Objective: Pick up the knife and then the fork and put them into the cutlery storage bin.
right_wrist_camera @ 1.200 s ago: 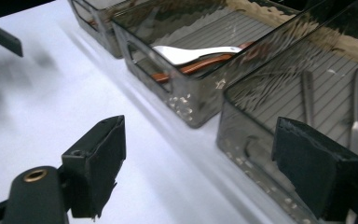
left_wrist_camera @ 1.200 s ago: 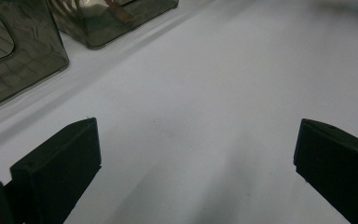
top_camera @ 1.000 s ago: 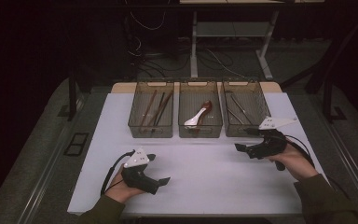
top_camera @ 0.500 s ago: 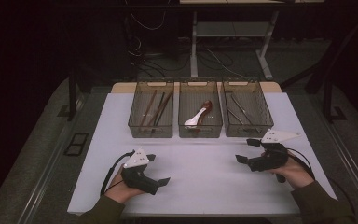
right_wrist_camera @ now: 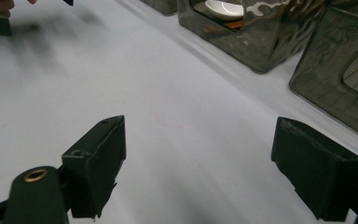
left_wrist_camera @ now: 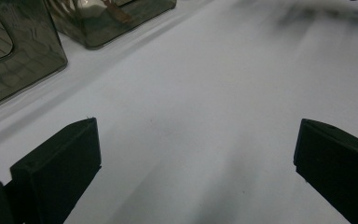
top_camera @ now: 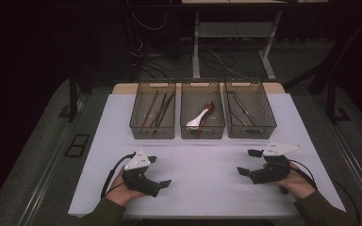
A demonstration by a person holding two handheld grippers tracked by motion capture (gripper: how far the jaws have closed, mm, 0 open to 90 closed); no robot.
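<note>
Currently, a person sits at a white table [top_camera: 207, 188], holding a two-jaw tool in each hand. The left gripper [top_camera: 162, 172] rests low on the table at about seven o'clock from the table's middle. The right gripper [top_camera: 246, 163] rests at about four o'clock. Both have their jaws spread wide apart, with nothing between them, and both point inward toward the bare middle of the table.

Three smoky see-through bins stand side by side along the far edge, at twelve o'clock. The left bin [top_camera: 152, 132] holds a few long brown sticks, possibly chopsticks, lying roughly from six toward twelve o'clock. The middle bin [top_camera: 202, 133] holds a white spoon [top_camera: 197, 120] and a dark reddish spoon [top_camera: 208, 107], their long axes running from about seven to one o'clock. The right bin [top_camera: 251, 132] holds thin dark utensils that are hard to make out.

From the left gripper, the left bin lies at twelve o'clock and the middle bin at about one o'clock. From the right gripper, the right bin lies at twelve o'clock and the middle bin at about eleven o'clock. Each bin is well apart from either gripper. Judging by position, the middle bin's spoons are about equally far from both hands, so either could reach forward for them.
</note>
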